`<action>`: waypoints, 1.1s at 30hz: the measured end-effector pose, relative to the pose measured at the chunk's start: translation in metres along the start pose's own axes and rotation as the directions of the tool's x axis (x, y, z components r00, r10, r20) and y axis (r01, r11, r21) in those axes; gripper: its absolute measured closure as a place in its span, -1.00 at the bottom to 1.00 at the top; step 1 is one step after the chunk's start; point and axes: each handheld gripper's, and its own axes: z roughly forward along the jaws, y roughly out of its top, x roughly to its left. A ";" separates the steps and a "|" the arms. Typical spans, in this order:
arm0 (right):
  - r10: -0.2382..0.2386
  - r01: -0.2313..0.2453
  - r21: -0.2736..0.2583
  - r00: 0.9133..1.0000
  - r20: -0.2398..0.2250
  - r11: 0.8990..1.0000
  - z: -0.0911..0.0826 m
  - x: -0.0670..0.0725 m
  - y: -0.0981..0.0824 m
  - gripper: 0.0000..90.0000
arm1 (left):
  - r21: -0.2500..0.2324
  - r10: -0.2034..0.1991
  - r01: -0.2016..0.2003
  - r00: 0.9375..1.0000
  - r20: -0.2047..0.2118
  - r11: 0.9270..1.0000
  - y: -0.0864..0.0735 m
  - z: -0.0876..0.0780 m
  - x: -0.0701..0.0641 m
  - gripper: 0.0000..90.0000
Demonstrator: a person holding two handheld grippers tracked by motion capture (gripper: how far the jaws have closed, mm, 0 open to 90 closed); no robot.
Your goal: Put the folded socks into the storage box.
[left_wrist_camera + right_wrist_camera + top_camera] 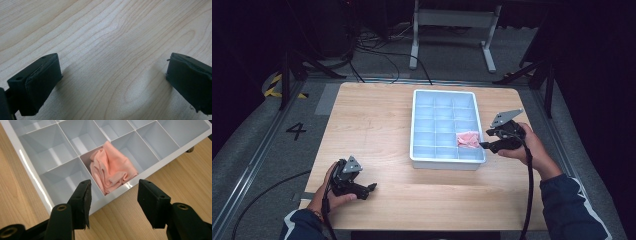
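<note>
The pink cloth [112,167] sits in its tray [416,125] compartment; right gripper [113,202] half-open, empty, should retreat; left gripper [112,85] wide open, empty.

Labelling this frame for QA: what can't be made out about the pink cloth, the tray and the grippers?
- Pink cloth: its underside and what kind of item it is, bunched up and sunk in a compartment, right gripper view.
- White tray: far compartments cut off by the top edge, right gripper view.
- Left gripper: jaws too small in the high view.
- Right gripper: body cut off at the bottom edge, right gripper view.
</note>
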 end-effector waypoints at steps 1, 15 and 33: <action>-0.005 0.005 -0.002 1.000 -0.008 1.000 -0.001 0.001 -0.002 0.02 | 0.001 0.000 0.000 1.000 0.000 1.000 0.000 0.000 0.000 -1.00; -0.021 0.021 -0.063 1.000 0.006 0.998 -0.010 0.016 -0.037 -0.04 | -0.001 -0.002 0.002 1.000 -0.003 1.000 0.000 0.000 0.000 -1.00; 0.014 -0.008 -0.123 0.999 0.050 0.992 -0.007 0.031 -0.101 -0.12 | 0.000 -0.003 0.003 1.000 -0.002 1.000 0.000 0.000 0.000 -1.00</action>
